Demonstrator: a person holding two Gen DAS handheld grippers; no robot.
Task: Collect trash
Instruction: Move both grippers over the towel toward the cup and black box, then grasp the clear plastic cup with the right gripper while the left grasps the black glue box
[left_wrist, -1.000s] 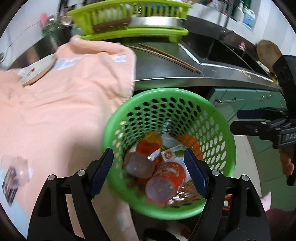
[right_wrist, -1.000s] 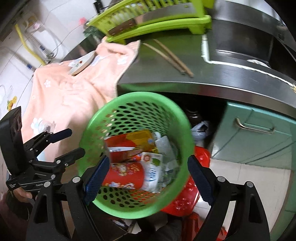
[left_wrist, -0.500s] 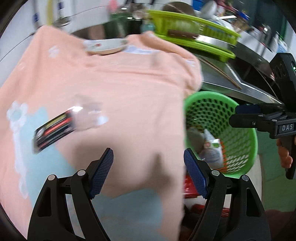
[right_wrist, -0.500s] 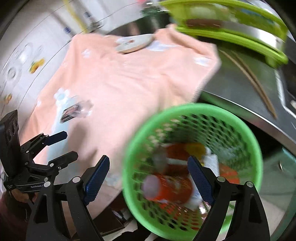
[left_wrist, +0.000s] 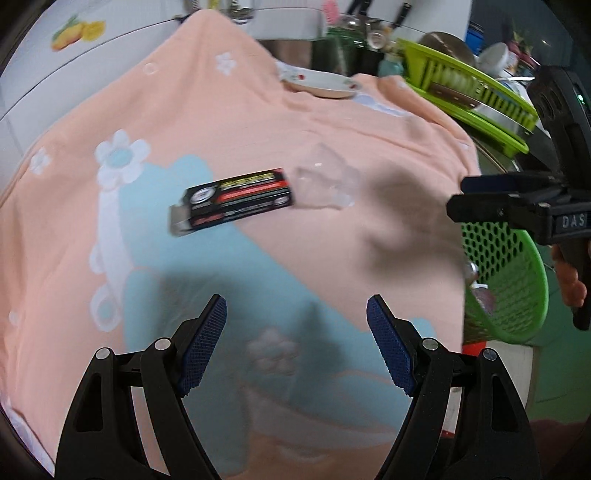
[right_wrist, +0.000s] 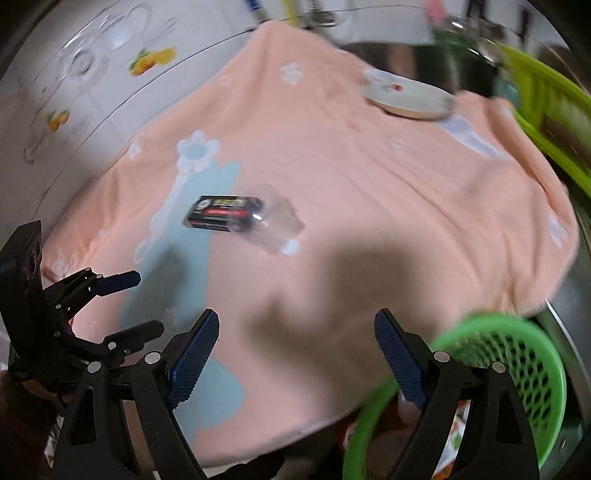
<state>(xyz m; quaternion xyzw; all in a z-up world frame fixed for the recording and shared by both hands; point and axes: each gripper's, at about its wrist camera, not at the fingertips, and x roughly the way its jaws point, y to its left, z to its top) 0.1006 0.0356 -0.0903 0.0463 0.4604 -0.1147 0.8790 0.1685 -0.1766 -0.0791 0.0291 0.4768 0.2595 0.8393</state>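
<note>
A black and red box (left_wrist: 236, 201) lies on the peach cloth (left_wrist: 351, 129), with crumpled clear plastic (left_wrist: 325, 182) at its right end. Both show in the right wrist view, box (right_wrist: 223, 213) and plastic (right_wrist: 280, 227). My left gripper (left_wrist: 295, 341) is open and empty, above the cloth, nearer than the box. My right gripper (right_wrist: 295, 354) is open and empty above the cloth's front edge. The green trash basket (left_wrist: 506, 273) with rubbish inside sits past the cloth's right edge; it also shows in the right wrist view (right_wrist: 517, 373).
A white dish (left_wrist: 321, 83) sits at the far end of the cloth. A green dish rack (left_wrist: 469, 92) stands on the steel counter at the right. A tiled wall with fruit stickers (right_wrist: 151, 61) runs along the left.
Both grippers have swung left, away from over the basket to above the cloth. The box and plastic now sit near the middle of both views. Both grippers stayed open.
</note>
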